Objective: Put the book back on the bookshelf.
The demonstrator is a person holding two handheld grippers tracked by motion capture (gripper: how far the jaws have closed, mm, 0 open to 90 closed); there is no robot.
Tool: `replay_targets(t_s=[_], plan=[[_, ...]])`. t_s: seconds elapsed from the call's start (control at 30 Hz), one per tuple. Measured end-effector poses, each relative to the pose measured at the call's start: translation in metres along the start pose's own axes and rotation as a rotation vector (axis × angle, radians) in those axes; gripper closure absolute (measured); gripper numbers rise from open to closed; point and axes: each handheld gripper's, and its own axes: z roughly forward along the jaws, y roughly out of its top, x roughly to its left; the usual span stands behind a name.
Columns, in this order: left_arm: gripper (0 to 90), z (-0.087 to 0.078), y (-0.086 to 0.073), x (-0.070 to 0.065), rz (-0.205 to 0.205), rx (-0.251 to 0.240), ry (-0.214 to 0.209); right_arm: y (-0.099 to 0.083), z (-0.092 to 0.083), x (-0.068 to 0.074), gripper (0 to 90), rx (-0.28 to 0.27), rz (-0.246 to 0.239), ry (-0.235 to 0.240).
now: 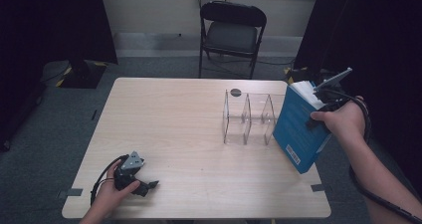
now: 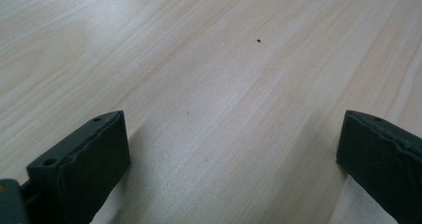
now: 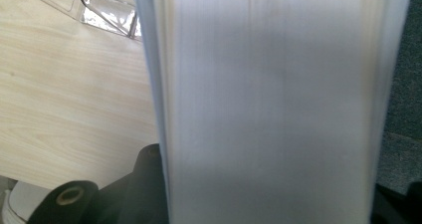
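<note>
Table: your light wooden table spans the middle of the high view, with a grey carpeted floor around it.
Chair: a black folding chair stands just beyond the far edge of the table, facing you.
Book: you hold a thick blue book at the right side of the table, tilted, with its white page edges up and to the far side. Its lower corner hangs at the table's right edge; you cannot tell from the high view whether it touches the top. It sits just to the right of the organizer. In the right gripper view the page block rises straight up between the jaws.
Organizer: a clear plastic rack with upright dividers stands on the right half of the table, its slots holding nothing.
Right gripper: it is in your right hand, at the book's right side, clamped across the book's thickness.
Left gripper: it rests in your left hand at the near left of the table, low over the wood, well apart from the book. Its jaws stand wide apart with only bare table between them.
</note>
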Motion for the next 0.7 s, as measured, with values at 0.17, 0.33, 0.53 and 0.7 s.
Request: replay_targets(t_s=[0.17,0.33,0.53,0.7], plan=[[0.0,0.0,0.0,0.0,0.0,0.001,0.0,0.006,0.0,0.007,61.9,-0.003,-0.001,-0.016],[0.0,-0.001,0.001,0.0,0.003,0.013,0.003,0.011,0.005,0.008,61.8,-0.009,0.012,-0.01],[0.0,-0.001,0.001,0.0,0.003,0.013,0.003,0.017,0.009,0.009,61.8,-0.017,0.021,-0.018],[0.0,-0.001,0.0,0.0,0.002,0.014,0.003,0.021,0.011,0.01,61.8,-0.025,0.02,-0.028]])
